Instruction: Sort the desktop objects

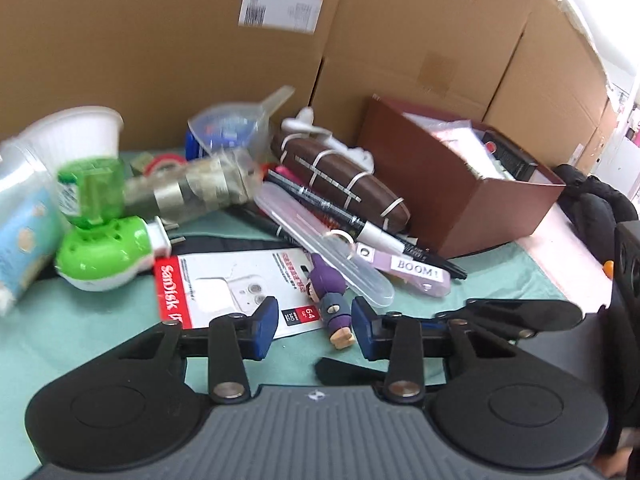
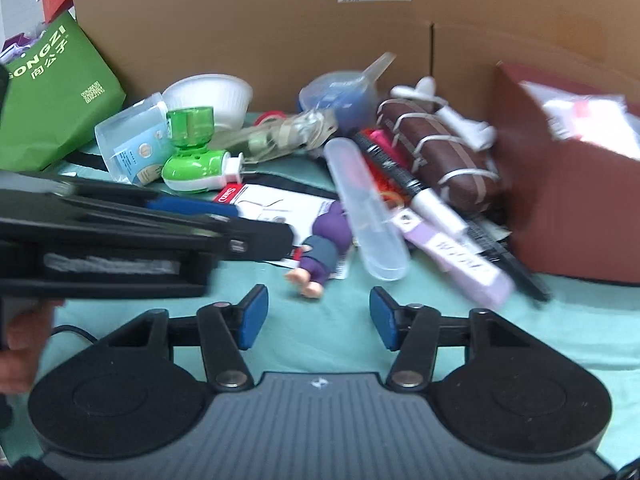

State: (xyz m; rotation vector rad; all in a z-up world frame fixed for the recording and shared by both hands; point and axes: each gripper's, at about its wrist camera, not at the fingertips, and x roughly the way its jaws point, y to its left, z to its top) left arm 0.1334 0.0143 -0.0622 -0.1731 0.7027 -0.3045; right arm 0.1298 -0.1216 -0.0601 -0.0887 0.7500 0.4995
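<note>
**Both grippers open over a cluttered desk**

While the left hand-held gripper (image 1: 314, 328) hovers low with its blue pads spread, a small purple doll (image 1: 332, 304) lies on the green surface (image 1: 80, 328) right between those pads, feet toward the camera; neither pad visibly touches it. Under the doll and just ahead of the left pad lies a white memory card package (image 1: 224, 284) with a red edge. Ahead and to the left sits a green plug-in device (image 1: 104, 252), with a white bowl (image 1: 84, 128) farther back. Ahead and slightly right, a clear plastic case (image 1: 320, 240) rests slanted across a black marker (image 1: 340, 212) and a lilac tag (image 1: 416, 272), and beyond them lies a brown pouch (image 1: 340, 176) wrapped in white cord. Farther right stands a dark red box (image 1: 460, 200) holding packets, backed by a cardboard wall (image 1: 160, 40).

From the right wrist, the right hand-held gripper (image 2: 318, 318) is also open and empty above bare green cloth, with the doll (image 2: 324, 248) a little ahead of the gap. Coming in from its left is the left hand-held gripper (image 2: 224, 220), whose tips end beside the doll. A green paper bag (image 2: 52, 96) stands far ahead on the left, and the dark red box (image 2: 568, 184) sits ahead on the right.
</note>
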